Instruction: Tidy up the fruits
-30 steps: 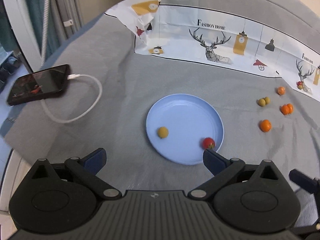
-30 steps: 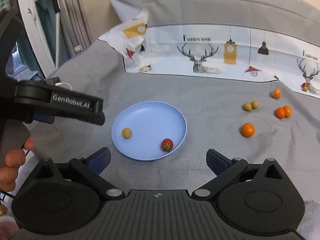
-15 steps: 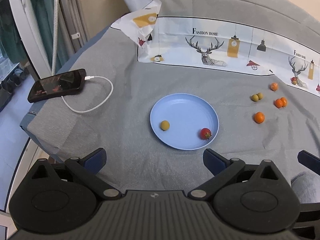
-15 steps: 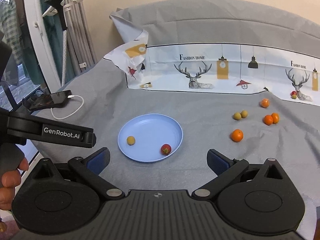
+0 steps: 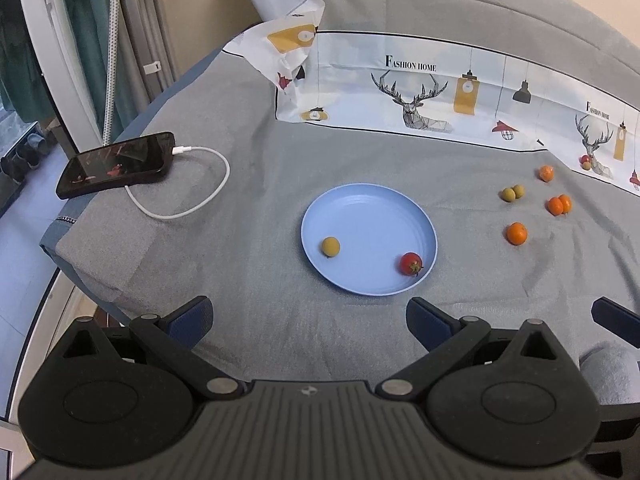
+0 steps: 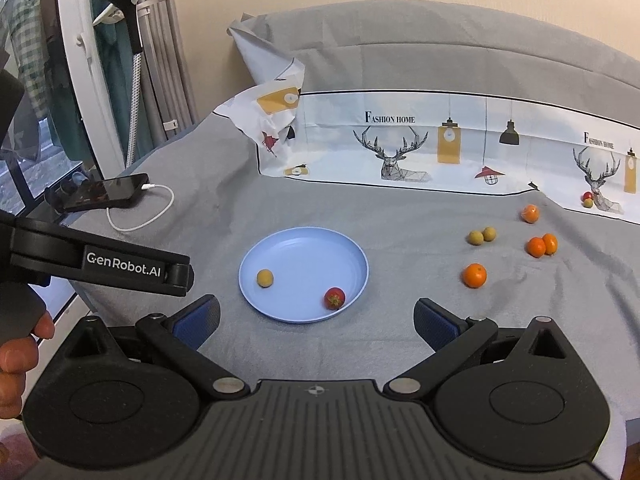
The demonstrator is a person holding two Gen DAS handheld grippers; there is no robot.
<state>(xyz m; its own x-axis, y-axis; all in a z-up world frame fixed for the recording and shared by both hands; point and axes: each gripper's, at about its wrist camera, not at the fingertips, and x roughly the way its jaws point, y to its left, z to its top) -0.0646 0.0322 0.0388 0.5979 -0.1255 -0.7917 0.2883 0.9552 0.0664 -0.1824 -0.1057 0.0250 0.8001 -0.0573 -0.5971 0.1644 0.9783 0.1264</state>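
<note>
The left gripper is built of matte black plastic, with a ribbed central panel marked by a small round emblem. Two round housings with raised discs are seen at 7 and 5 o'clock of that panel, each topped by a triangular cutout. Silver pivot screws are set into the angled link arms, and the fingertips are capped with dark blue pads. The right gripper is made alike, in black with blue pads. In the right wrist view, white "GenRobot.AI" lettering is carried on the left gripper's black side bar, and bare skin of the left hand is visible at 9 o'clock.
</note>
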